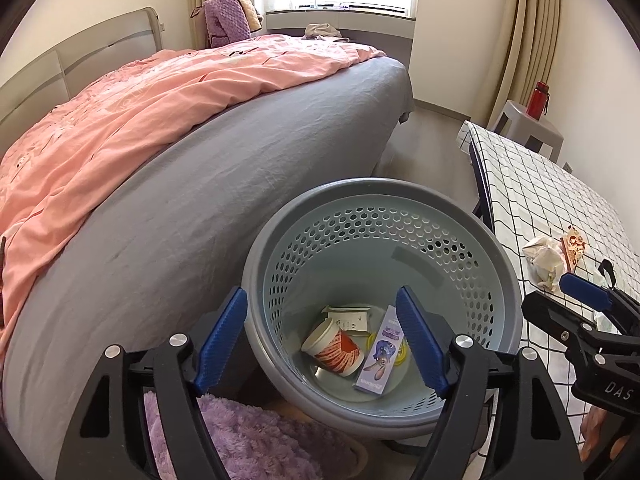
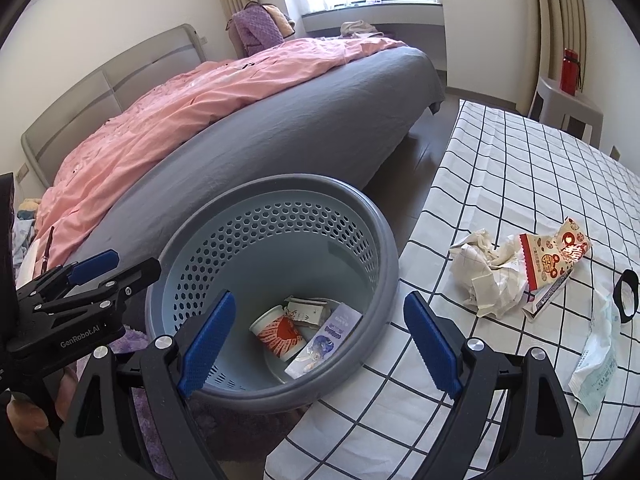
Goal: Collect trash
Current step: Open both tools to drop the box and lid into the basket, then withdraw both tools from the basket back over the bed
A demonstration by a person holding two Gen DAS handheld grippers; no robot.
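A grey perforated trash basket [image 1: 400, 200] [image 2: 376, 216] stands on the floor between the bed and the table. Inside lie a red-and-white paper cup [image 1: 335, 349] [image 2: 278, 334], a purple cartoon box [image 1: 380, 356] [image 2: 324, 344] and a white carton [image 1: 348, 316]. My left gripper [image 1: 322, 340] is open and empty above the basket. My right gripper [image 2: 316, 344] is open and empty over the basket's right rim and the table edge. On the table lie crumpled white paper [image 2: 486, 272] [image 1: 546, 258], a red-and-white snack wrapper [image 2: 554, 256] and a pale green wrapper [image 2: 598, 364].
The table has a white checked cloth [image 2: 520, 160]. A bed with a grey sheet [image 1: 240, 168] and pink duvet [image 1: 140, 100] fills the left. A purple fluffy rug [image 1: 248, 440] lies by the basket. A red bottle [image 2: 569, 66] stands on a grey stool.
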